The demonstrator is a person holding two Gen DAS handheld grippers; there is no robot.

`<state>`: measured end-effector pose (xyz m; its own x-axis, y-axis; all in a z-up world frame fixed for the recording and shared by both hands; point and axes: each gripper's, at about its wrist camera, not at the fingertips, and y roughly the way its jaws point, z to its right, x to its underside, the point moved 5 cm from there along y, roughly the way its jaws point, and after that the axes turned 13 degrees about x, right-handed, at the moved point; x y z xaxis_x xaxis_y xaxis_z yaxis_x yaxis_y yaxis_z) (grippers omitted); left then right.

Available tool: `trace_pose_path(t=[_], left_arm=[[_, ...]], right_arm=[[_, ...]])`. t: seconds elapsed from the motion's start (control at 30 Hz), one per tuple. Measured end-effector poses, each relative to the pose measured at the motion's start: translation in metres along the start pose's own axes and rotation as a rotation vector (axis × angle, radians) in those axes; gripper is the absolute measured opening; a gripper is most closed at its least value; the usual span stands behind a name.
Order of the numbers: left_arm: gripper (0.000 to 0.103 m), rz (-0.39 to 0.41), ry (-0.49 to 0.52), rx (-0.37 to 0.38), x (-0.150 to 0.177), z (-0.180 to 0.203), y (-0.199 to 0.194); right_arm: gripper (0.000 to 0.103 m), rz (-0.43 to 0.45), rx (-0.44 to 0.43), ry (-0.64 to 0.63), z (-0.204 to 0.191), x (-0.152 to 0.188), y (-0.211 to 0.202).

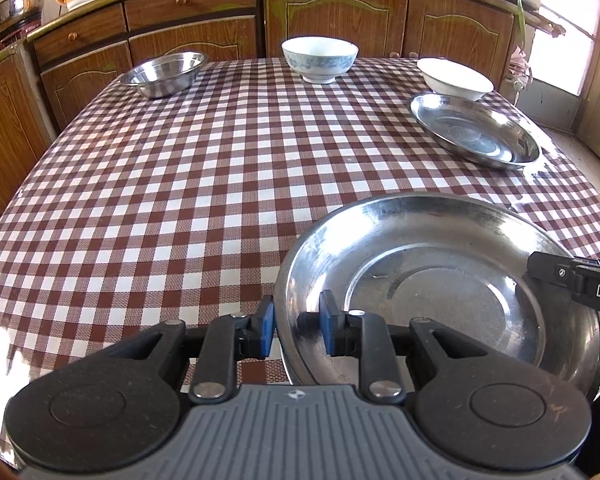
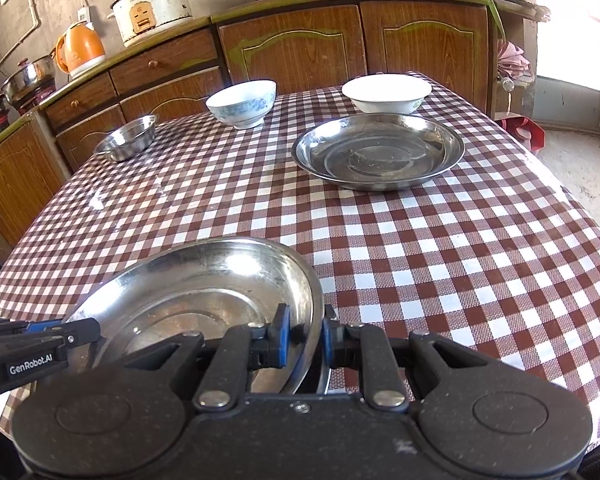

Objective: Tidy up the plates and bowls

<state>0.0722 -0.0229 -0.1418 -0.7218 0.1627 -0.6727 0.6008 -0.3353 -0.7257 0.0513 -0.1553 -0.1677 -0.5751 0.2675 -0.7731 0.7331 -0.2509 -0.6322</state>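
Beyond both grippers clamping 1 steel plate, seemingly 4 dishes stand.

We read "GenRobot.AI" in white letters on the black body of the left claw, which reaches in over the near steel plate from its left side. On the right claw, coming in over the same plate's right rim, we make out only "DA", the rest cut off by the picture's edge.
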Motion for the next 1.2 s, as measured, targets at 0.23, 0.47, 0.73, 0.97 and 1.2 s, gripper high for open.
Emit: trace_pose_path(t=[0.23, 0.47, 0.73, 0.97, 1.2], left_arm=[[0.025, -0.008, 0.006, -0.001, 0.003, 0.000, 0.002], [0.025, -0.004, -0.007, 0.003, 0.002, -0.002, -0.001], [0.028, 0.012, -0.034, 0.005, -0.006, 0.000, -0.011], [0.044, 0.024, -0.029, 0.007, -0.018, 0.013, -0.017], [0.055, 0.038, -0.001, 0.028, -0.033, 0.033, -0.018]], right_arm=[[0.030, 0.013, 0.010, -0.055, -0.005, 0.002, 0.000], [0.033, 0.005, 0.043, -0.040, 0.006, 0.002, 0.001], [0.038, 0.032, 0.041, -0.023, 0.011, -0.004, -0.009], [0.047, 0.054, 0.044, -0.014, 0.013, -0.011, -0.015], [0.056, 0.066, 0.052, 0.015, 0.023, -0.019, -0.022]])
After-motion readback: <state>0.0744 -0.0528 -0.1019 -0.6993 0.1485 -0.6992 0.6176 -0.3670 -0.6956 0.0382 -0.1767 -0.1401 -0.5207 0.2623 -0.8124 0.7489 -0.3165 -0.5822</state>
